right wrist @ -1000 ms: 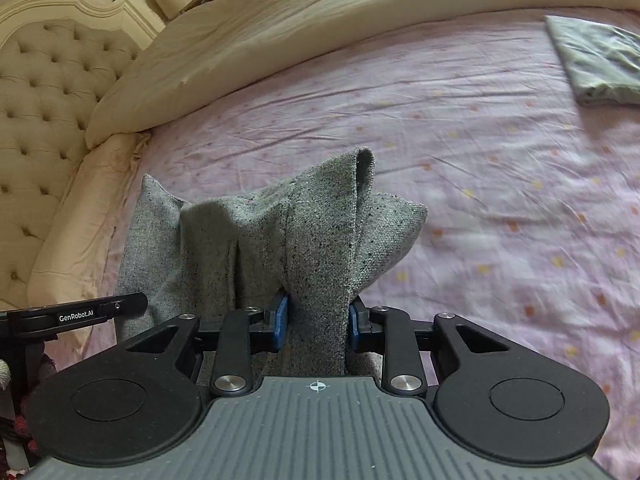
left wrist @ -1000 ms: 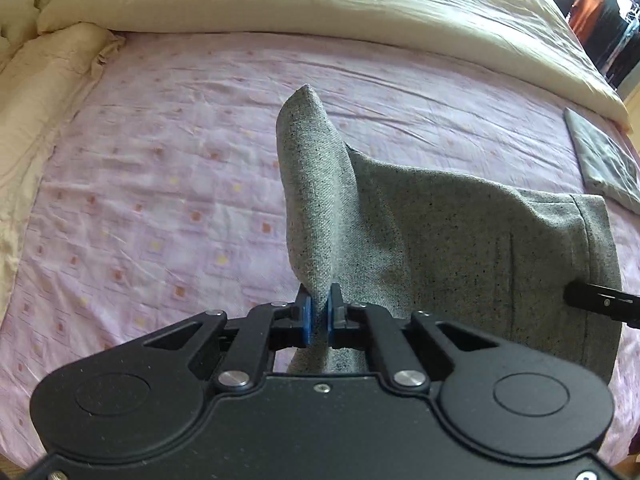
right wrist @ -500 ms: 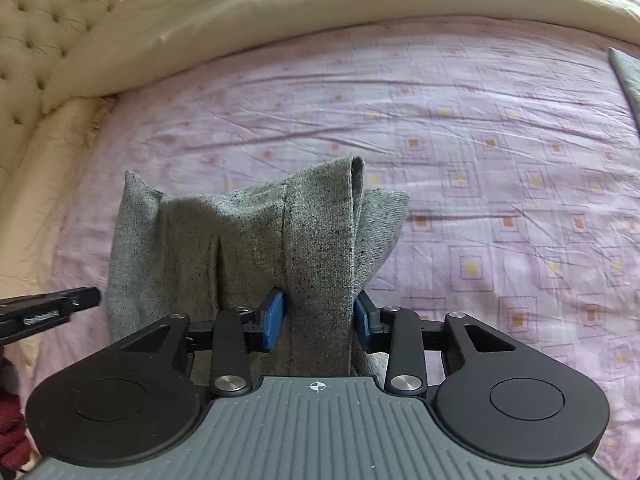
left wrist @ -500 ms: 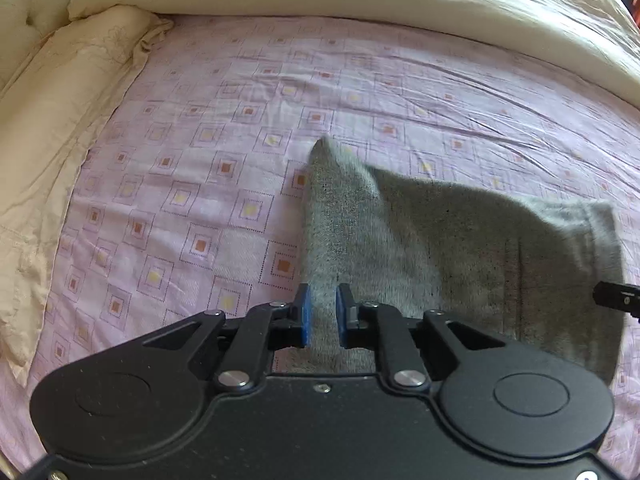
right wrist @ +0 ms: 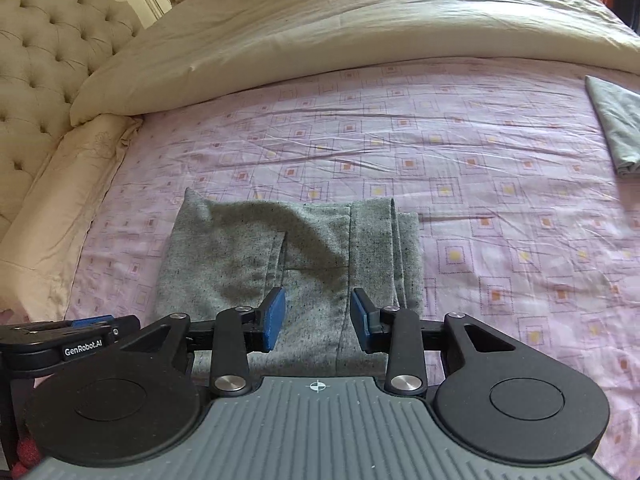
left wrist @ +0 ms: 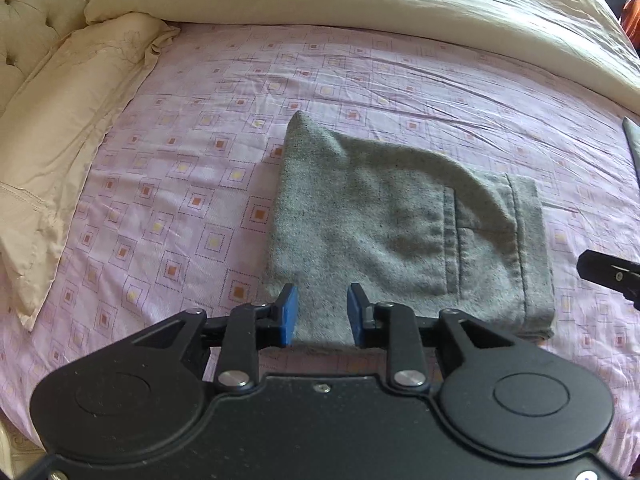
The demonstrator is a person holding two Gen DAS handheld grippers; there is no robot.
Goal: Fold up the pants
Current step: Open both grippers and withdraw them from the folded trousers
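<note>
A pink bed sheet printed with small squares (left wrist: pixel 200 184) covers the mattress. A cream duvet (right wrist: pixel 360 28) is bunched along its far side, a long cream pillow (left wrist: pixel 60 152) lies on the left, and a tufted cream headboard (right wrist: pixel 36 64) stands at the far left. The folded grey speckled woollen pants (left wrist: pixel 400 232) lie flat on the sheet near the front edge, one far-left corner peaked up. The left gripper (left wrist: pixel 322 314) hangs over their near edge, jaws apart, holding nothing. The right gripper (right wrist: pixel 318 318) does likewise, jaws wide. A folded grey cloth (right wrist: pixel 618 124) lies far right.
</note>
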